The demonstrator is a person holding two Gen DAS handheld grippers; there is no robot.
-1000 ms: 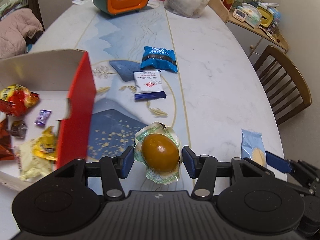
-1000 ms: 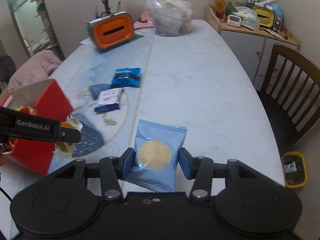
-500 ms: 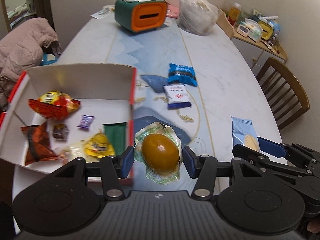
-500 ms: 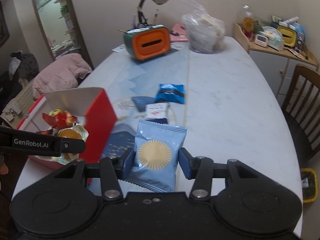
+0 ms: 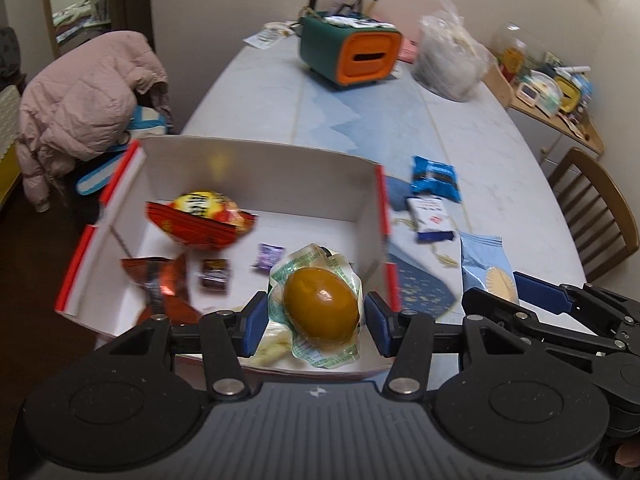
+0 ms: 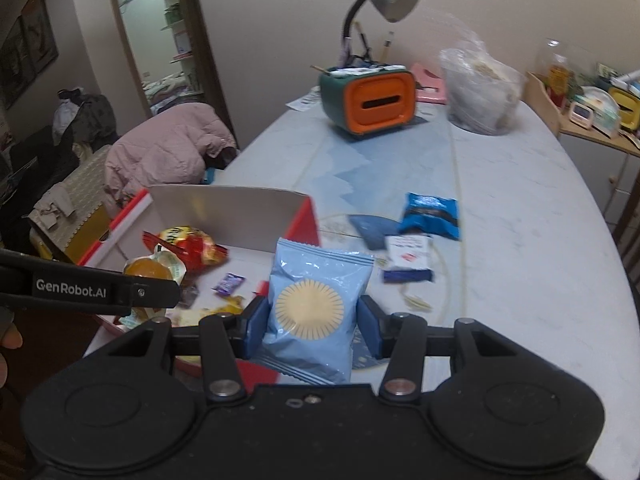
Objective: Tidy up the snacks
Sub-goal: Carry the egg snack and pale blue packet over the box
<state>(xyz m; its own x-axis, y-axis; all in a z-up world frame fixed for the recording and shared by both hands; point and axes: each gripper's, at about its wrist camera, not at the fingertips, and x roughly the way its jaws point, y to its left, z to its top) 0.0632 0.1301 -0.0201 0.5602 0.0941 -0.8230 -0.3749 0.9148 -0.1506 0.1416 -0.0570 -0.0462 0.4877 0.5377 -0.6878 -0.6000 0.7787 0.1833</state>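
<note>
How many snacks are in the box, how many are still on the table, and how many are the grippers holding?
In the red box: 6 (red-yellow bag, dark red bag, purple candy, dark candy, two yellowish packets, partly hidden)
On the table: 2 (blue packet, white packet)
Held: 2 (wrapped egg, light blue packet)
Total: 10

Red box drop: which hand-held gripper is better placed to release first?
Left. The left hand-held gripper holds the wrapped egg above the red box interior; the right one's blue packet hangs nearer its edge.
</note>
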